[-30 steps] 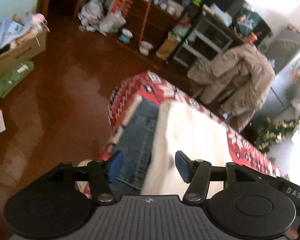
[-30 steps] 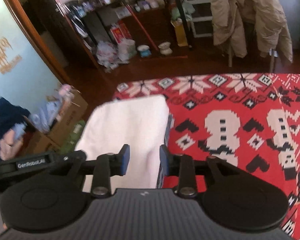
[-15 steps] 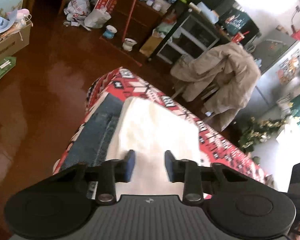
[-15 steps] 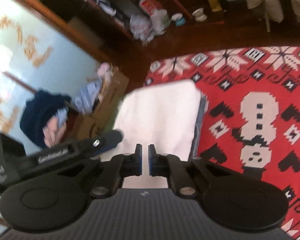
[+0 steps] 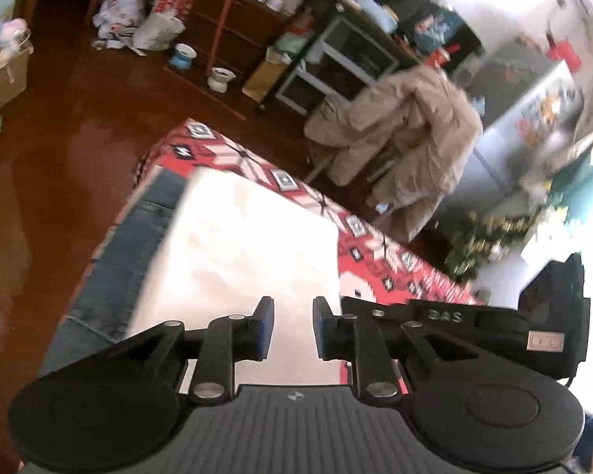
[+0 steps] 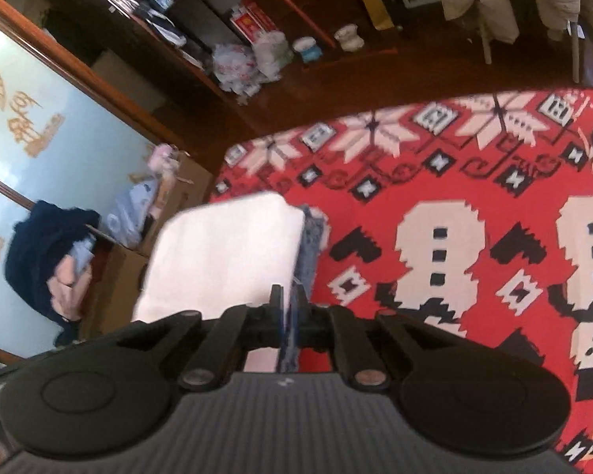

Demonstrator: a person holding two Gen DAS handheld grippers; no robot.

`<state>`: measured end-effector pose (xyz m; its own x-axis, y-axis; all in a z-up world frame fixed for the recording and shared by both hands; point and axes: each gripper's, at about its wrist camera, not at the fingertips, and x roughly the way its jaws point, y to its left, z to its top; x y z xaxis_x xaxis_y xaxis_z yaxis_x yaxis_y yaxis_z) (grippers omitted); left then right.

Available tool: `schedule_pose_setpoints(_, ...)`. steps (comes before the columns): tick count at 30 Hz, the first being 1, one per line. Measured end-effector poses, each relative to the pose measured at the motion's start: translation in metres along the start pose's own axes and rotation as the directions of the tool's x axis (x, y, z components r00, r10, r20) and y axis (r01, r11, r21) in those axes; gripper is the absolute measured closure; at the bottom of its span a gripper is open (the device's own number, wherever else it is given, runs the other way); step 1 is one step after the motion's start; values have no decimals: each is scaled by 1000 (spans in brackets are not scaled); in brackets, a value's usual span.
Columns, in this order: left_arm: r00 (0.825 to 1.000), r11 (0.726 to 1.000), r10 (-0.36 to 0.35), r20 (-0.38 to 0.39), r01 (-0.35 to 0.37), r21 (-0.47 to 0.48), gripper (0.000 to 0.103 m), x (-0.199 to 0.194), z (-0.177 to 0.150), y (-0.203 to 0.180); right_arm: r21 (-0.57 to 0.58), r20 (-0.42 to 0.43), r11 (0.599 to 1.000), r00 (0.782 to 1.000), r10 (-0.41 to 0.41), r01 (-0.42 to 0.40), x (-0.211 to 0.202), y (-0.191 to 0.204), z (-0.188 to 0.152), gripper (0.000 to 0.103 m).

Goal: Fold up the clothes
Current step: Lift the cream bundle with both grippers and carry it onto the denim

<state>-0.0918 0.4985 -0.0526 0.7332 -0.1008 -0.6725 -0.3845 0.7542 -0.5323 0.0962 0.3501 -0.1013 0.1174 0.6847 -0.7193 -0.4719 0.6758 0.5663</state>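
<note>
Looking down, I saw the red patterned cloth [image 6: 474, 181] covering the surface; the folded white garment [image 5: 253, 245] lay on jeans [image 5: 130, 260] at its edge. My left claw [image 5: 292, 328] hovered narrowly parted above the garment; my right claw [image 6: 290, 308] pinched its near corner.
</note>
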Motion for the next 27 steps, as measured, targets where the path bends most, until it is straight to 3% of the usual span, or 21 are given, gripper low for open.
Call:
schedule_pose_setpoints(6,999,999,-5,-47,7,42,79,8,-25,-11,4,-55,998,997,59,-59,3,1,-32,99)
schedule_pose_setpoints(18,995,1000,-18,-99,16,-20,79,-31,-70,3,6,-196,984,964,178,-181,-22,0,-105,96)
schedule_pose_setpoints(22,996,1000,-5,-90,4,-4,79,-37,-64,-3,-36,-183,984,969,166,-175,-37,2,-109,96)
schedule_pose_setpoints(27,999,1000,0,-51,0,9,71,-26,-34,-10,-18,-116,987,981,157,-161,-45,-7,-75,95)
